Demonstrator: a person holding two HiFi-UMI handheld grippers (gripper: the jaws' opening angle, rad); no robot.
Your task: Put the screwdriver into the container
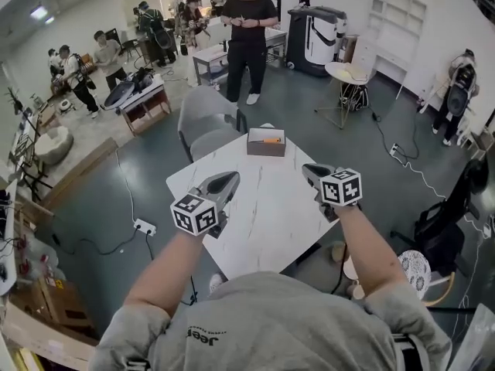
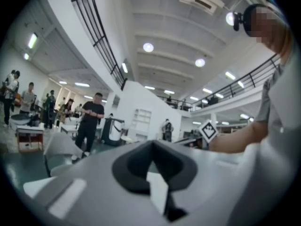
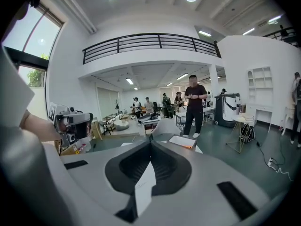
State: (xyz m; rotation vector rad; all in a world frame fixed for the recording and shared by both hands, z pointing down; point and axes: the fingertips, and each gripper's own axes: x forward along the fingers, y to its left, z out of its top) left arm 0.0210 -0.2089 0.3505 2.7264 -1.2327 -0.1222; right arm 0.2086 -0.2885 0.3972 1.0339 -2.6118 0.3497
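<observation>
A grey open box, the container [image 1: 265,151], stands at the far edge of the white marble table [image 1: 263,215]. Inside it lies the screwdriver [image 1: 271,140], of which I see an orange handle. My left gripper [image 1: 232,178] hovers over the table's left part, shut and empty. My right gripper [image 1: 308,168] hovers over the right part, also shut and empty. Both point toward the container and stay short of it. In the right gripper view the container [image 3: 182,141] lies just beyond the closed jaws of the right gripper [image 3: 150,142]. The left gripper [image 2: 153,142] points slightly upward, its jaws closed.
A grey chair [image 1: 207,116] stands just behind the table. A person in black [image 1: 247,37] stands farther back, and other people at the far left. A power strip [image 1: 144,226] and cables lie on the floor at left. A round stool [image 1: 415,270] stands at right.
</observation>
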